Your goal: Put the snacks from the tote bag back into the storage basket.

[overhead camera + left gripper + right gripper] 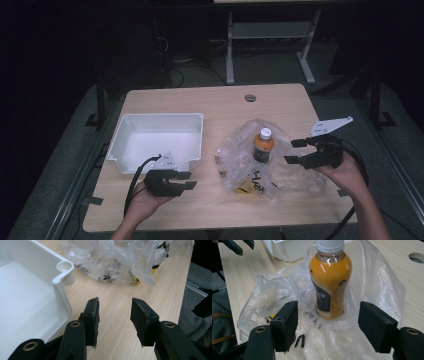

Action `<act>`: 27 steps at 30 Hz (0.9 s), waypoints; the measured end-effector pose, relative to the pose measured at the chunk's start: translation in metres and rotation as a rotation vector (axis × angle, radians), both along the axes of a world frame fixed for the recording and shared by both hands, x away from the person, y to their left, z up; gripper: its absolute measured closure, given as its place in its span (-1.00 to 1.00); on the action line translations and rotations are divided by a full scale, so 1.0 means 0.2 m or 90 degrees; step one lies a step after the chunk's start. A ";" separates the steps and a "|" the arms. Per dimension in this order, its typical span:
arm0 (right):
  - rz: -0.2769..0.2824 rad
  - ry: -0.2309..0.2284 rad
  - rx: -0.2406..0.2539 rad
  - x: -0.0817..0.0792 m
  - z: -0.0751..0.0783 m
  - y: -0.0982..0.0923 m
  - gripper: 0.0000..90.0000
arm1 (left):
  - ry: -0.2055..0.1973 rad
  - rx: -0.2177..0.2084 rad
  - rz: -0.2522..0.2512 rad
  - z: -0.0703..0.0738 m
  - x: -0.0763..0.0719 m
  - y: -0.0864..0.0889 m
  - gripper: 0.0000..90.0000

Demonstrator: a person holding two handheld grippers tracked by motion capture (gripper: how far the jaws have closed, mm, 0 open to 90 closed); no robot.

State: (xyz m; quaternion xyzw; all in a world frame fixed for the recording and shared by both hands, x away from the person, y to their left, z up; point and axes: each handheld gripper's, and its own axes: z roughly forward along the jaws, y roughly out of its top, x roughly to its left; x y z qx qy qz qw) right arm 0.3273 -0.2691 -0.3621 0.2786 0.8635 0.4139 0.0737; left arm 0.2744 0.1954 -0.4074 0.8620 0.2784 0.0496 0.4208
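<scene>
Orange-juice bottle upright on the bag, faced by the open right gripper.

The clear plastic bottle of orange drink [329, 277] is seen standing, long axis vertical, on the crumpled clear plastic bag [374, 290], just ahead of the right gripper [328, 326], whose jaws are spread and empty. The left gripper [115, 322], part-open and empty, is held farther off beside the white plastic bin [30, 302]; the bag's other contents perhaps include a yellow item.

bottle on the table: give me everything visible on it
The bottle is a small clear plastic one filled nearly to the neck with orange liquid, closed with a white cap and wrapped low down in a dark label with pale print. It stands upright on the crumpled clear plastic bag, whose film rises around and behind it, right of the white bin on the wooden table. The right gripper faces it with jaws apart, touching nothing.
</scene>
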 end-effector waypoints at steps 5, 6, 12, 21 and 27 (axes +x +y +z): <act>0.011 -0.002 -0.010 0.01 0.03 0.04 -0.32 | -0.006 0.001 0.018 -0.01 -0.01 0.04 0.27; 0.011 0.000 -0.010 0.02 0.03 0.04 -0.32 | -0.007 0.001 0.023 -0.01 -0.01 0.05 0.27; 0.020 0.000 -0.017 0.03 0.05 0.08 -0.35 | -0.009 -0.001 0.033 -0.02 -0.02 0.08 0.26; 0.028 -0.003 -0.028 0.06 0.09 0.14 -0.39 | -0.017 0.003 0.043 -0.02 -0.04 0.11 0.21; 0.034 -0.005 -0.038 0.09 0.11 0.18 -0.39 | -0.020 -0.004 0.055 -0.01 -0.05 0.14 0.17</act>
